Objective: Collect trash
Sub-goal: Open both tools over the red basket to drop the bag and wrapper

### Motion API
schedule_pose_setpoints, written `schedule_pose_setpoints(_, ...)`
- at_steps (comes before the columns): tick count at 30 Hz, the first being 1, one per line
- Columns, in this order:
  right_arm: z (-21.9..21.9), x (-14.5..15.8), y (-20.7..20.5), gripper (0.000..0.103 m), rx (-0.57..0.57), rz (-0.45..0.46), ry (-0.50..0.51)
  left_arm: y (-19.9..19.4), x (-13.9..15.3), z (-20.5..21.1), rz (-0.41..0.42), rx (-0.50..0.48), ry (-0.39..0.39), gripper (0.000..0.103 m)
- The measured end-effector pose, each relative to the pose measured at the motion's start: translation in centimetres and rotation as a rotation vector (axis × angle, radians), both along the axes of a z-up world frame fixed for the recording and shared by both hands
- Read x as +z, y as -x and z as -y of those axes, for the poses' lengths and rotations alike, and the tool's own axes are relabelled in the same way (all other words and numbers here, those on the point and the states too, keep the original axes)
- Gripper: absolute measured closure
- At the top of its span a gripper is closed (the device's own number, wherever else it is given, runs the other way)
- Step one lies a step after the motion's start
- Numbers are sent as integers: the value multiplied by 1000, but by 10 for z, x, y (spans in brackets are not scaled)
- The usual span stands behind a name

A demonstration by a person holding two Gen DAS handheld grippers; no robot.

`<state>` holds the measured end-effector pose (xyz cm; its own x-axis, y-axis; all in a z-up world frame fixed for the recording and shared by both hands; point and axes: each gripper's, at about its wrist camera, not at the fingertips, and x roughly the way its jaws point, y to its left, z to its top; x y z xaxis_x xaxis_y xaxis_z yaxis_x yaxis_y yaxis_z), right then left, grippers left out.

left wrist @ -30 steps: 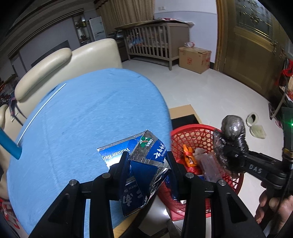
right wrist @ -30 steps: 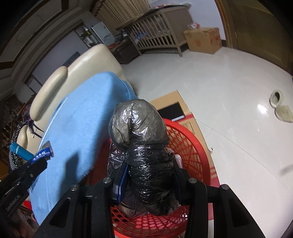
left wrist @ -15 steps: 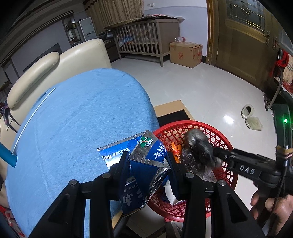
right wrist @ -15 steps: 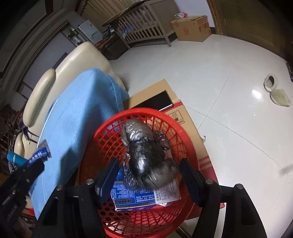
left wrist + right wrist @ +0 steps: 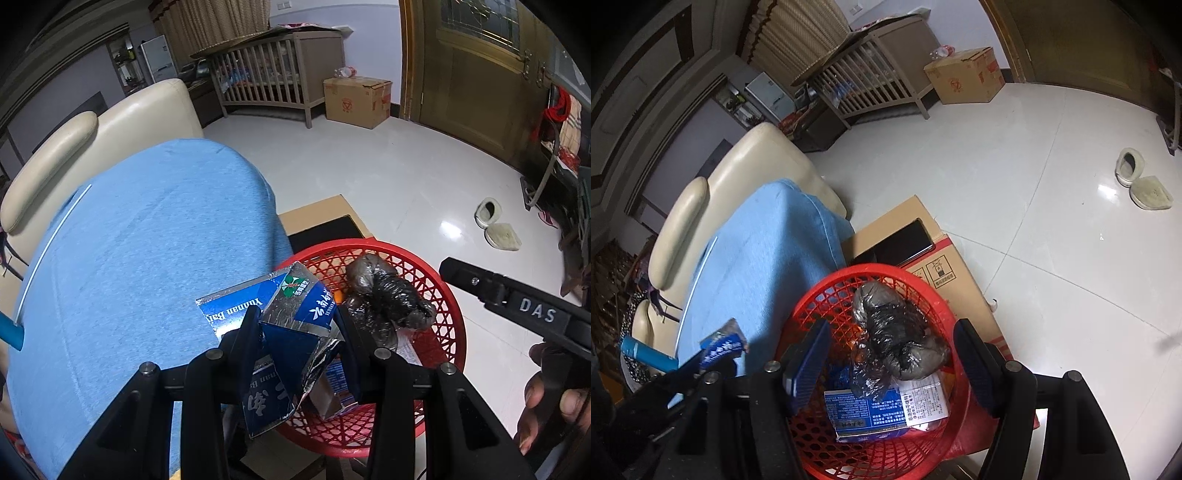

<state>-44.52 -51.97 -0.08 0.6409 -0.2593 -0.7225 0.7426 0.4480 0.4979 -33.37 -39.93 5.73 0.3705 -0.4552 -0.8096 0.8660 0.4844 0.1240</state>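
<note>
Dropped black bag (image 5: 897, 336) lies below right claw (image 5: 894, 365).

Crumpled black bag (image 5: 897, 339) in red basket (image 5: 945, 310), seemingly atop cartons.

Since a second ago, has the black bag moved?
Yes. The black bag dropped from the right gripper, whose jaws just opened, into the red basket.

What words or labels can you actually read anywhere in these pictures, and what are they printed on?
"DAS": white letters on the right gripper.
"Yunnan Ba...", cut off: on the crushed blue carton in the left gripper.
Chinese characters on that carton: too distorted to read.
Print on the blue box and leaflet in the red basket: too small.
</note>
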Motion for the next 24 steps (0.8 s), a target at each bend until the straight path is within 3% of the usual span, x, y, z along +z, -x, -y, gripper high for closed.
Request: schedule_pose_setpoints(24,15,10,32,31,-69,66,3,5,-37,43,-41,-38,-77,60)
